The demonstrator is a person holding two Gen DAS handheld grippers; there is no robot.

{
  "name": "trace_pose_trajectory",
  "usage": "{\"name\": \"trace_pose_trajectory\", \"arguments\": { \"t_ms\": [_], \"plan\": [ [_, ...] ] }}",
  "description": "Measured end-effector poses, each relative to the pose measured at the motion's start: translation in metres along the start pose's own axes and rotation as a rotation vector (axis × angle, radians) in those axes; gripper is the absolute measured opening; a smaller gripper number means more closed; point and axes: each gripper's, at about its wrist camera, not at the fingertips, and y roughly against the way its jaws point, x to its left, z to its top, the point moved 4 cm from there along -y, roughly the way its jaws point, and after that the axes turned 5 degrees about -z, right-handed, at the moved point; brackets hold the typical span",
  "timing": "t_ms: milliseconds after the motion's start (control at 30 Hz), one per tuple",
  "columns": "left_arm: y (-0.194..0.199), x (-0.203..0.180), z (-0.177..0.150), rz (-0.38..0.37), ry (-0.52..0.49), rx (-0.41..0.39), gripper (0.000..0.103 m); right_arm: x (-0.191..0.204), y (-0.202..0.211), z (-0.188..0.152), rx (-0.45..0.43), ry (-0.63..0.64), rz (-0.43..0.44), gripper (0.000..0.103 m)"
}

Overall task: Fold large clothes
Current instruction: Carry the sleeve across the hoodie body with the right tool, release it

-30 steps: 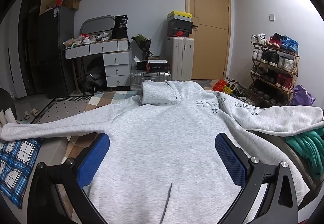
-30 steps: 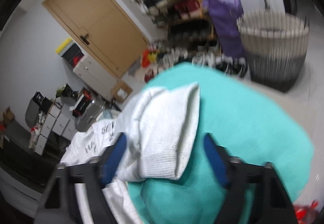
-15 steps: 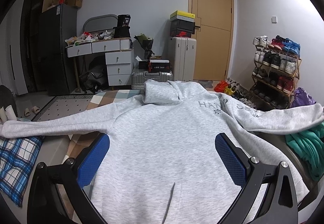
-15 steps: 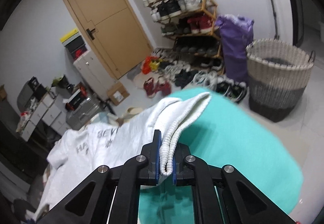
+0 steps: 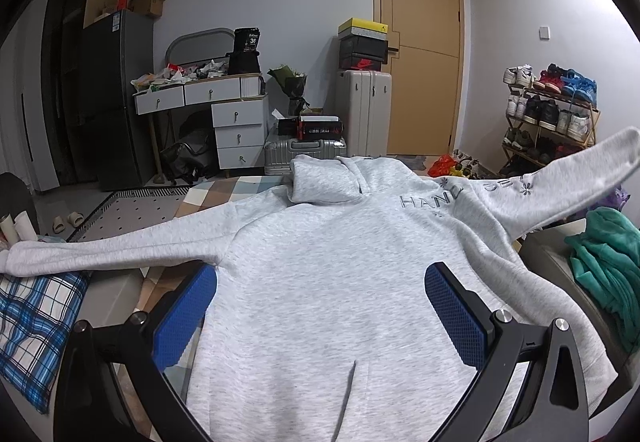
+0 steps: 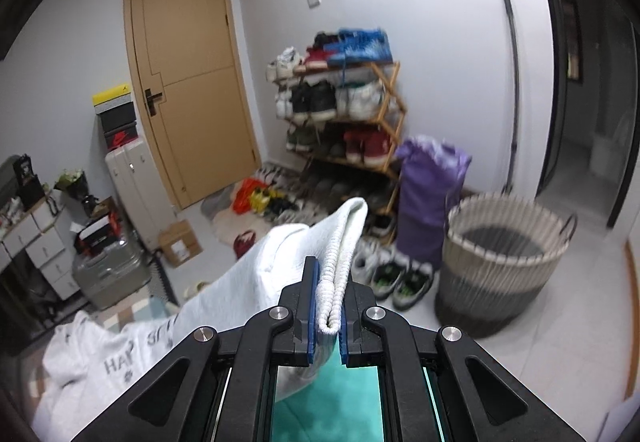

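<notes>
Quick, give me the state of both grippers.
Left gripper: open, holding nothing, above the grey hoodie.
Right gripper: fingers shut on the hoodie's sleeve cuff.

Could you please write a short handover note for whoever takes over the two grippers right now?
Right gripper: jaws shut on the ribbed cuff of the grey hoodie's sleeve, held up in the air off the teal garment.
Left gripper: jaws open, holding nothing, hovering over the lower front of the hoodie.
Hoodie lies front up and spread flat; the other sleeve is stretched straight out to the side.
Done: one cuff gripped and lifted.
Left: probably carry that sleeve across the body, fold the other sleeve in, then fold the body up.
</notes>
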Motion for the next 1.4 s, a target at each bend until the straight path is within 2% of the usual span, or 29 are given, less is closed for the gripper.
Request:
{"name": "trace_pose_trajectory", "arguments": {
  "t_ms": [100, 167, 300, 367, 467, 600, 700, 800, 900, 1000, 1100, 1133, 1267, 1400],
  "plan": [
    [0.001, 0.004, 0.001, 0.011, 0.0, -0.013, 0.102, 0.013, 0.001, 0.008, -0.003, -0.014, 0.024, 0.007],
    [0.002, 0.008, 0.003, 0.018, 0.004, -0.019, 0.102, 0.03, 0.006, 0.008, 0.01, -0.029, 0.092, 0.008],
    [0.005, 0.019, 0.005, 0.013, 0.035, -0.022, 0.102, 0.077, 0.048, 0.012, -0.037, -0.029, 0.305, 0.008],
    [0.007, 0.024, 0.007, 0.017, 0.045, -0.031, 0.102, 0.107, 0.075, 0.009, -0.07, 0.007, 0.403, 0.008],
    [0.015, 0.032, 0.008, 0.03, 0.049, -0.052, 0.102, 0.162, 0.108, -0.002, -0.068, 0.062, 0.553, 0.008],
    [0.026, 0.05, 0.01, 0.063, 0.058, -0.083, 0.102, 0.242, 0.141, -0.032, -0.05, 0.144, 0.732, 0.008],
    [0.033, 0.07, 0.01, 0.092, 0.079, -0.101, 0.102, 0.305, 0.156, -0.072, -0.016, 0.219, 0.856, 0.008],
    [0.036, 0.093, 0.011, 0.125, 0.112, -0.112, 0.102, 0.37, 0.157, -0.127, 0.081, 0.291, 0.966, 0.008],
    [0.037, 0.112, 0.01, 0.154, 0.151, -0.11, 0.102, 0.424, 0.146, -0.189, 0.168, 0.37, 0.998, 0.008],
    [0.034, 0.124, 0.01, 0.16, 0.185, -0.104, 0.102, 0.458, 0.127, -0.252, 0.279, 0.42, 1.01, 0.008],
    [0.029, 0.13, 0.011, 0.169, 0.21, -0.099, 0.102, 0.492, 0.099, -0.328, 0.406, 0.497, 0.983, 0.008],
    [0.027, 0.129, 0.012, 0.168, 0.214, -0.096, 0.102, 0.501, 0.093, -0.341, 0.426, 0.53, 0.977, 0.008],
    [0.025, 0.126, 0.01, 0.16, 0.204, -0.097, 0.102, 0.525, 0.092, -0.409, 0.461, 0.652, 0.961, 0.008],
    [0.024, 0.12, 0.009, 0.162, 0.181, -0.104, 0.102, 0.535, 0.103, -0.441, 0.444, 0.73, 0.948, 0.009]
  ]
}}
